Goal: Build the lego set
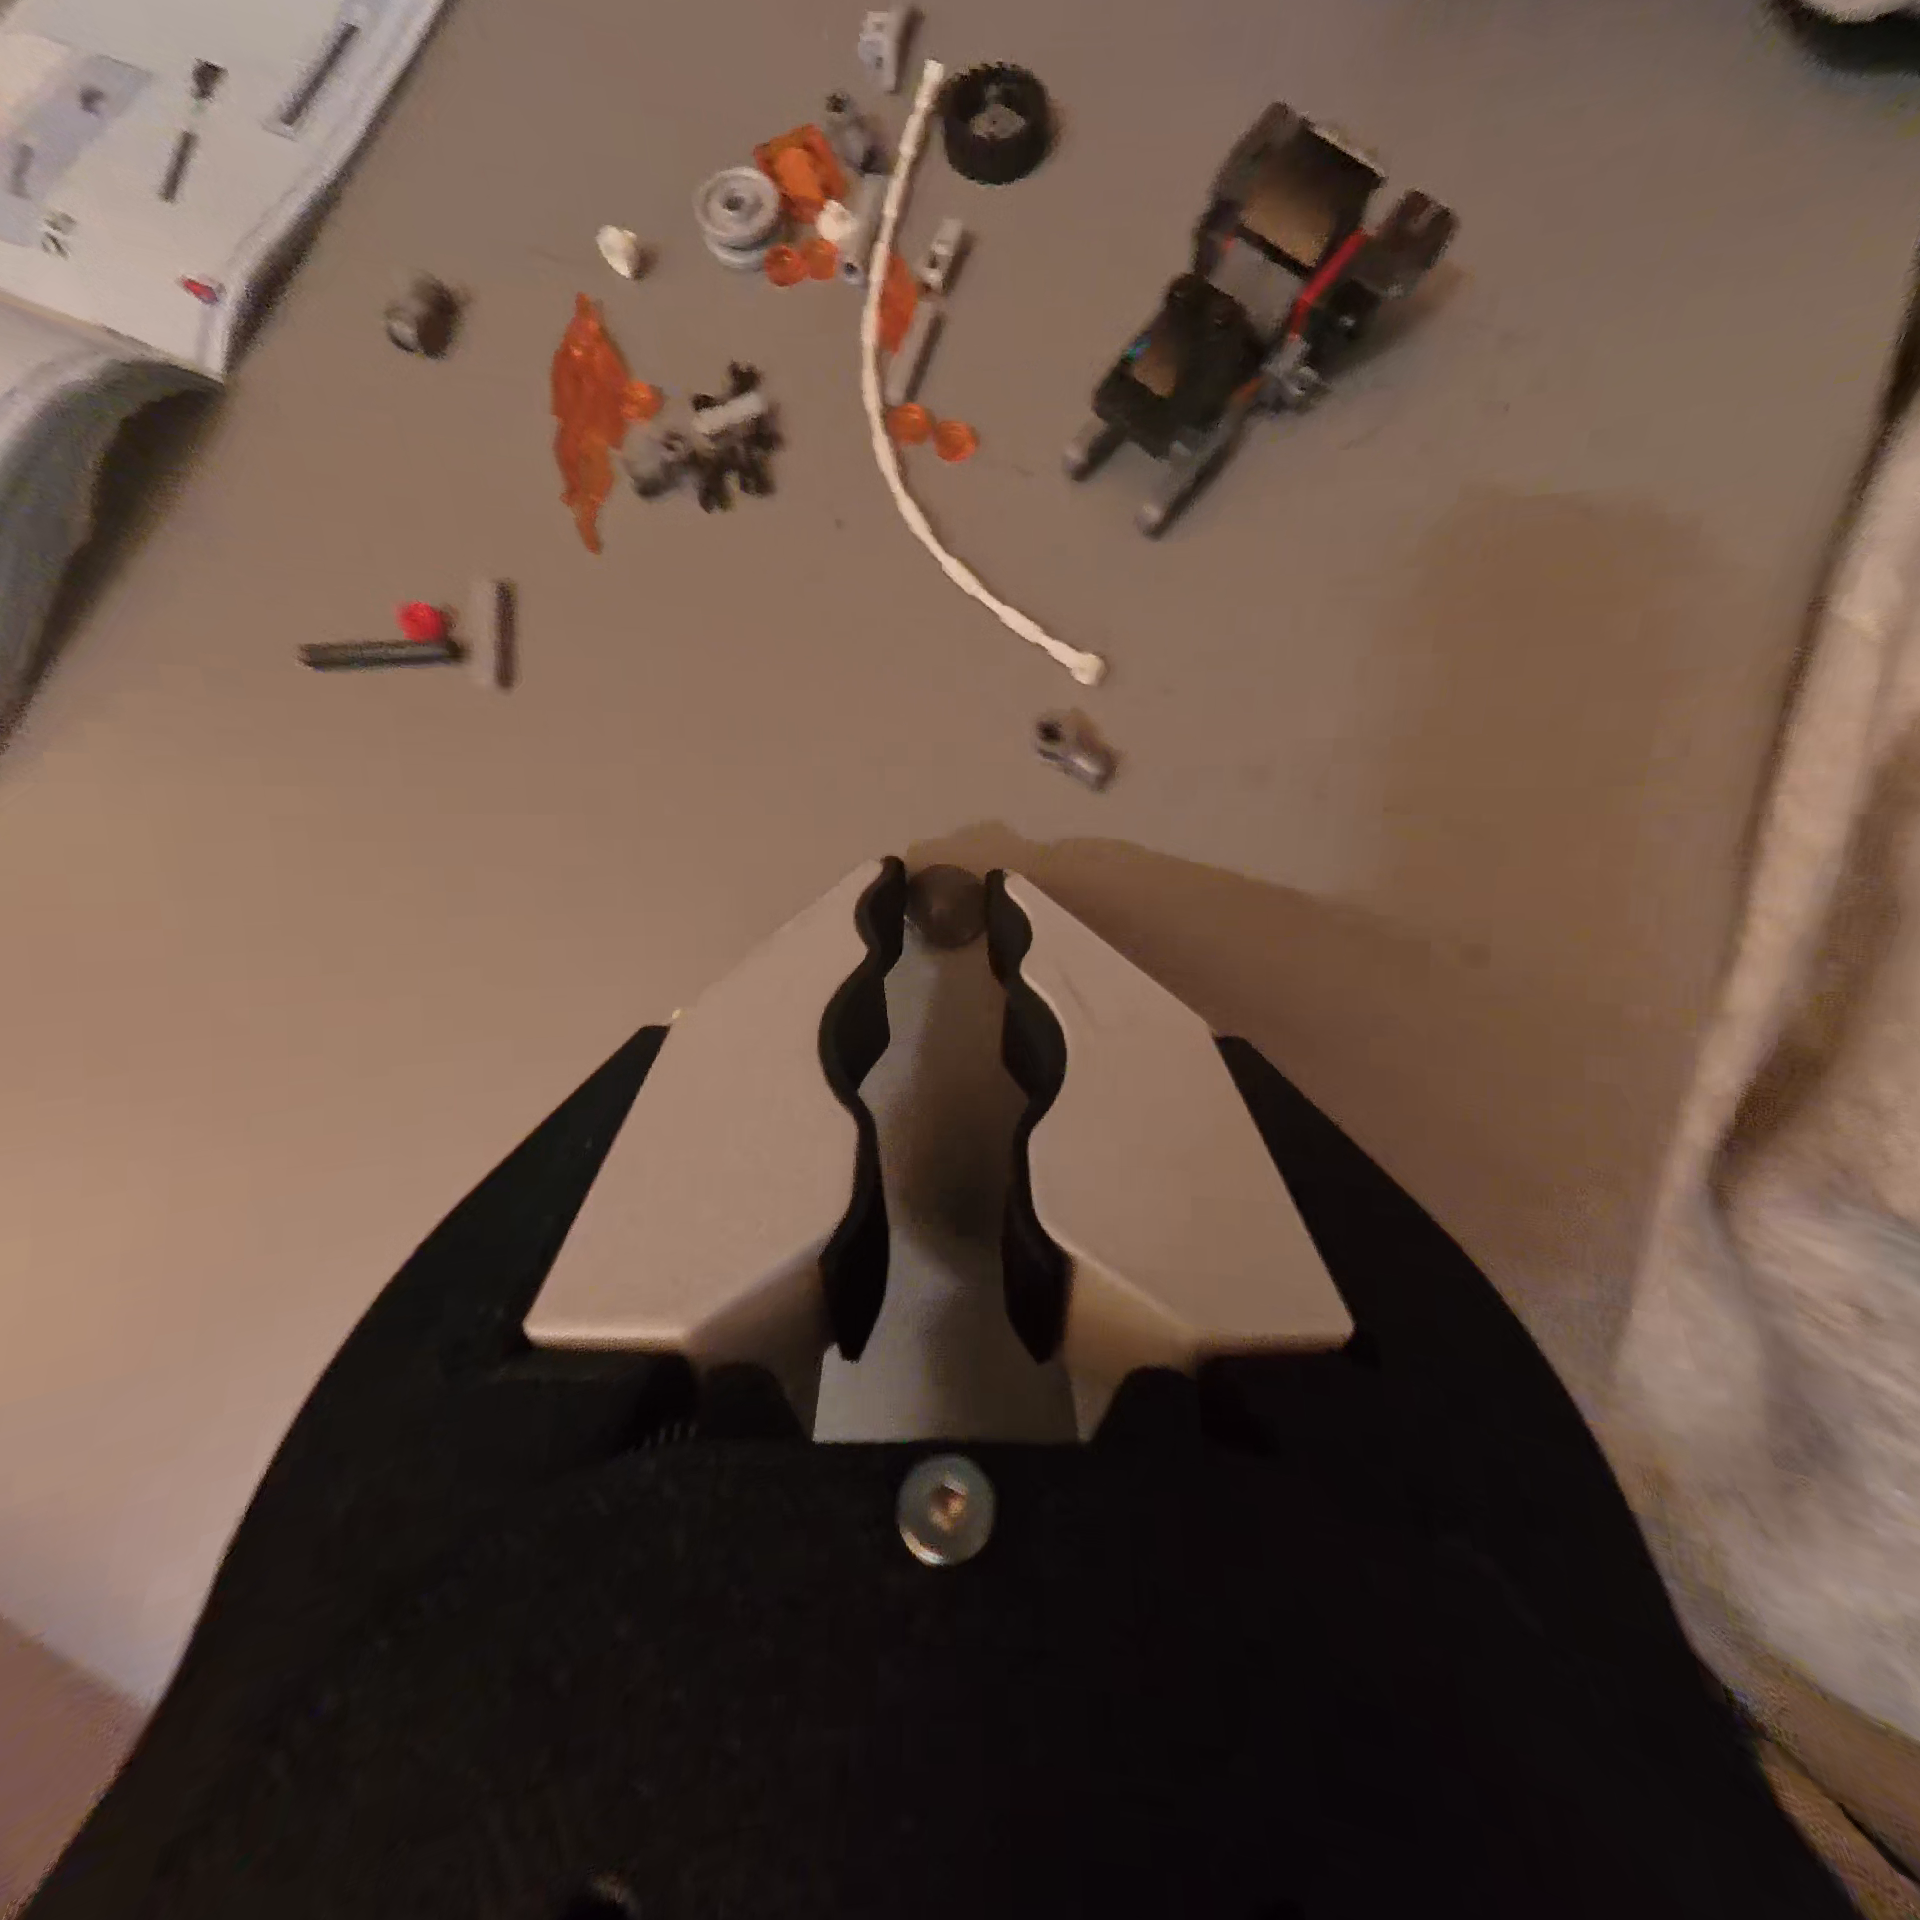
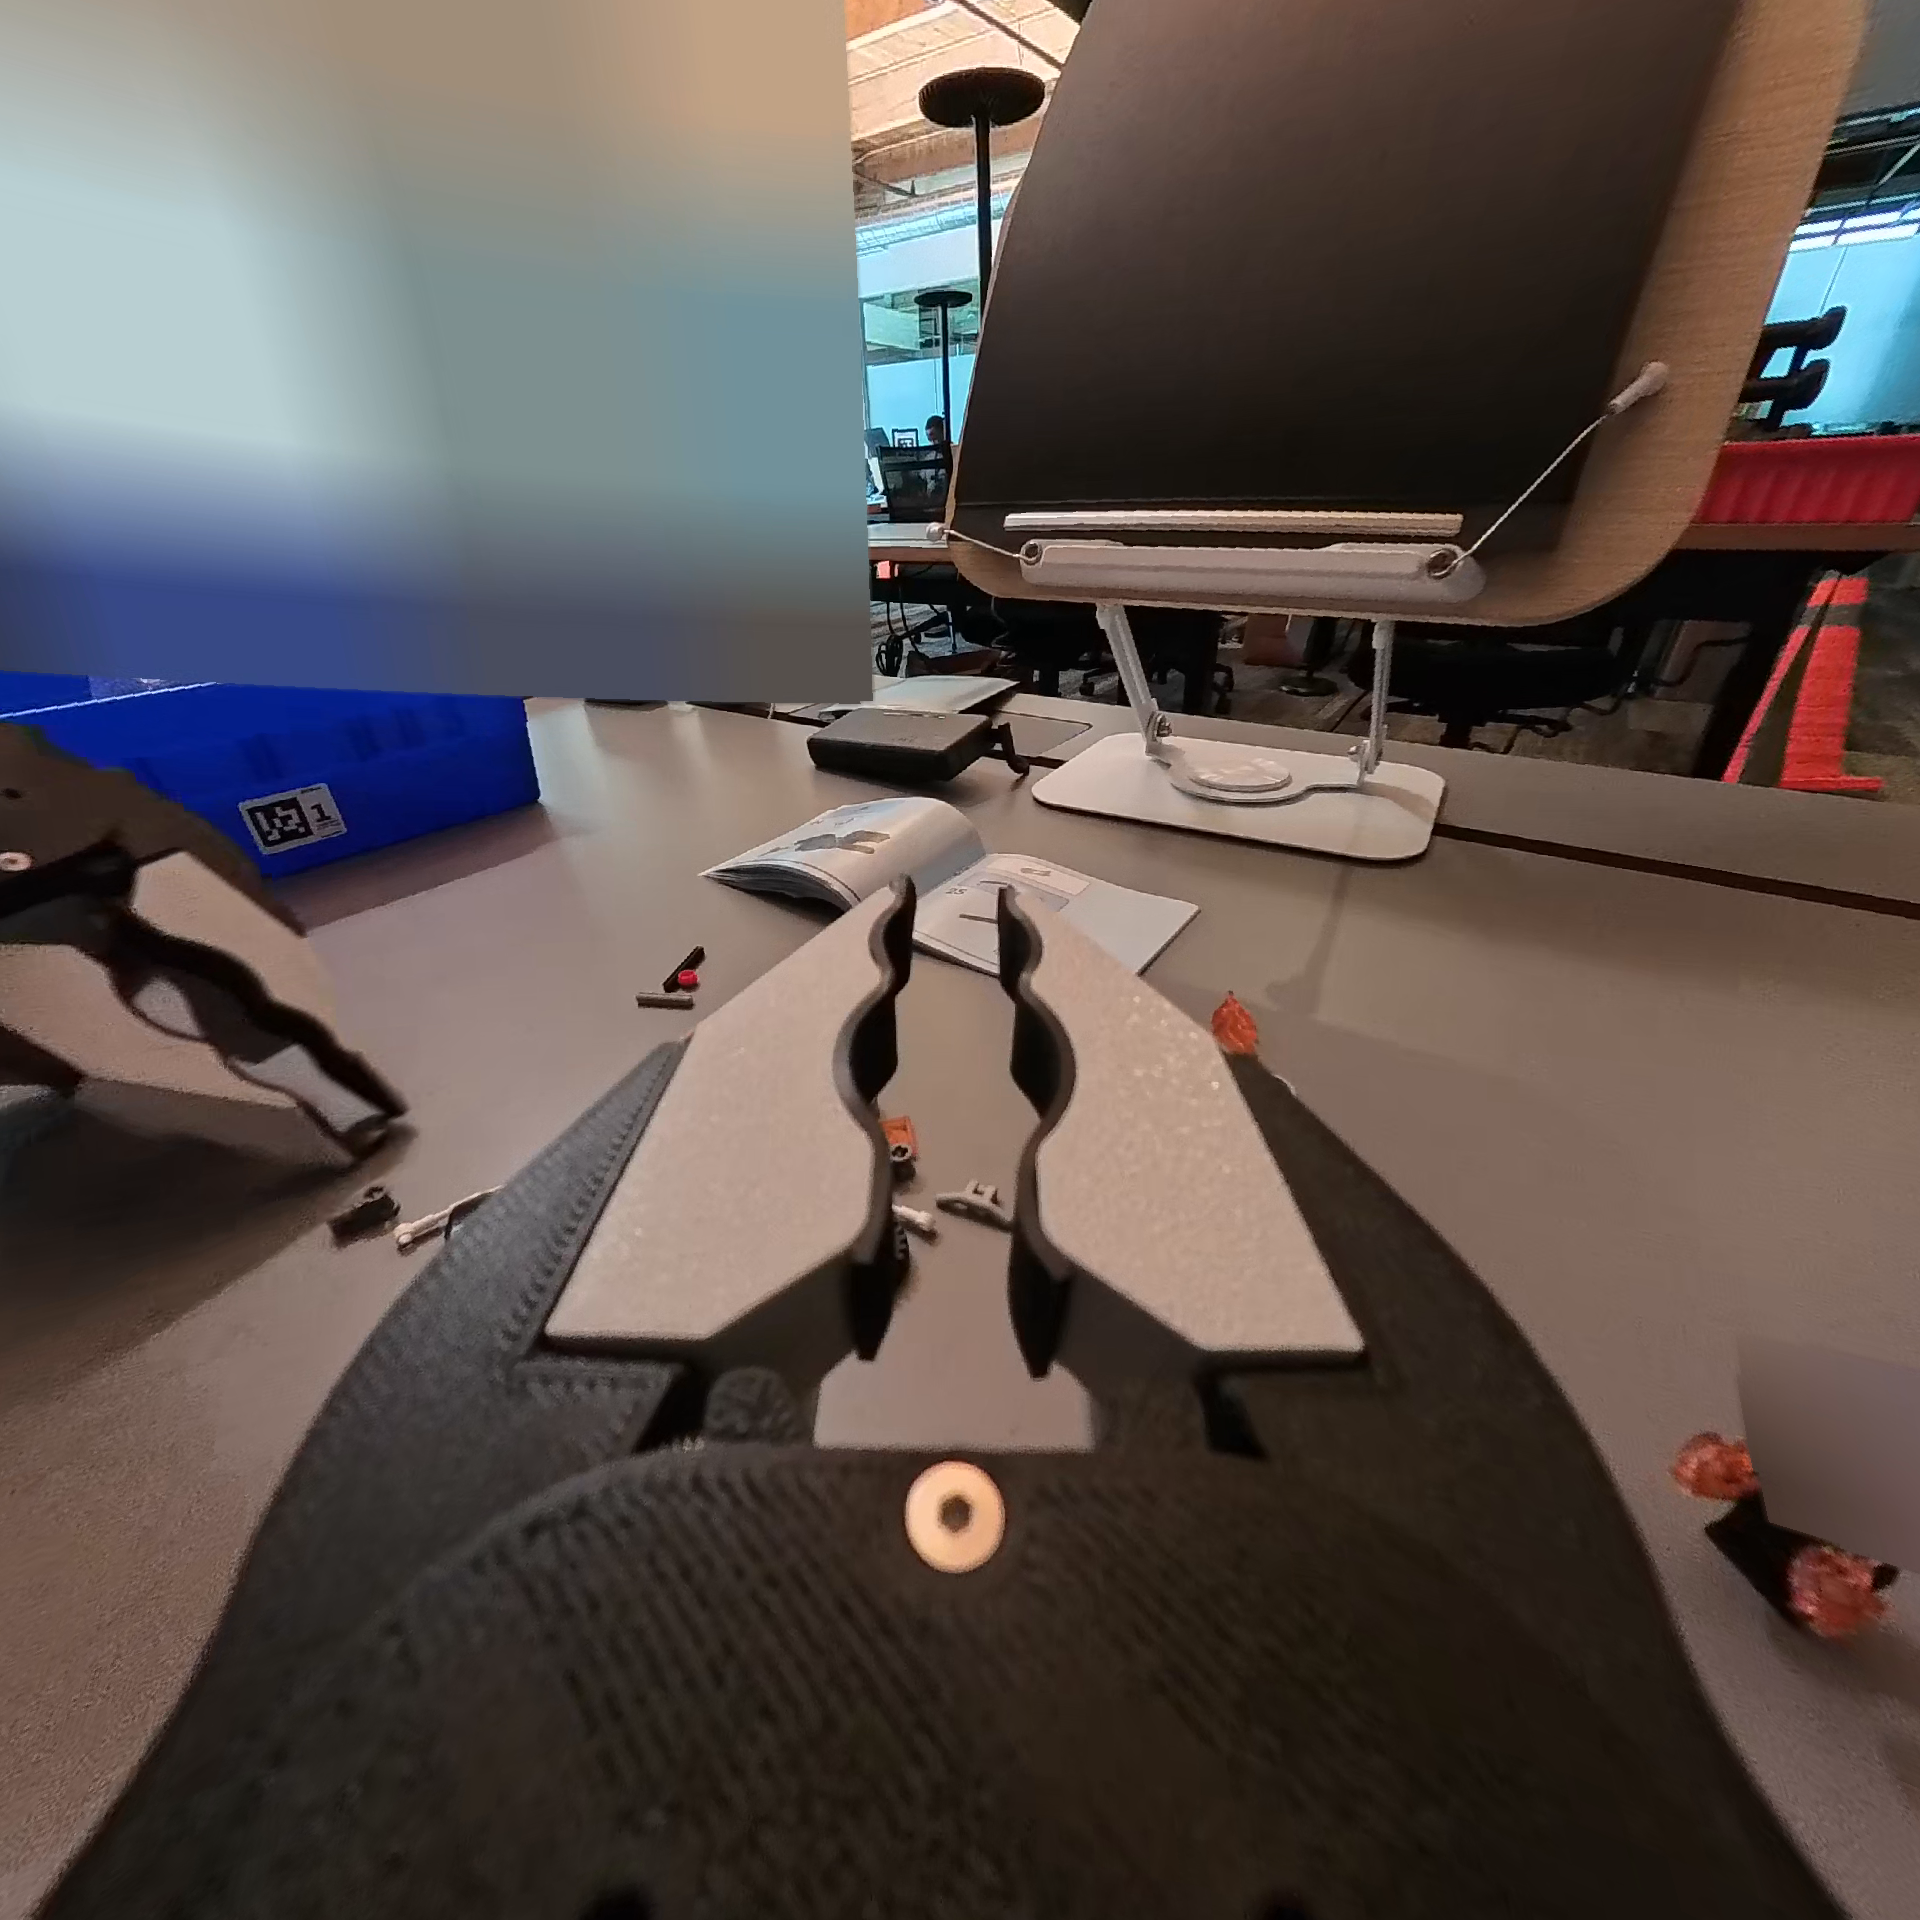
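My left gripper is shut on a small dark round piece, pinched at the fingertips low over the grey table. It also shows at the left of the right wrist view, tips near the tabletop. Beyond it lie a partly built black vehicle, a white flexible hose, a black tyre, a grey wheel hub, an orange flame piece and a small grey connector. My right gripper hangs over the loose parts, jaws slightly apart and empty.
An open instruction booklet lies on the table, also at the far left in the left wrist view. Two black axles and a red stud lie left. A blue bin, a black box and a white stand stand behind. Beige cloth borders the right.
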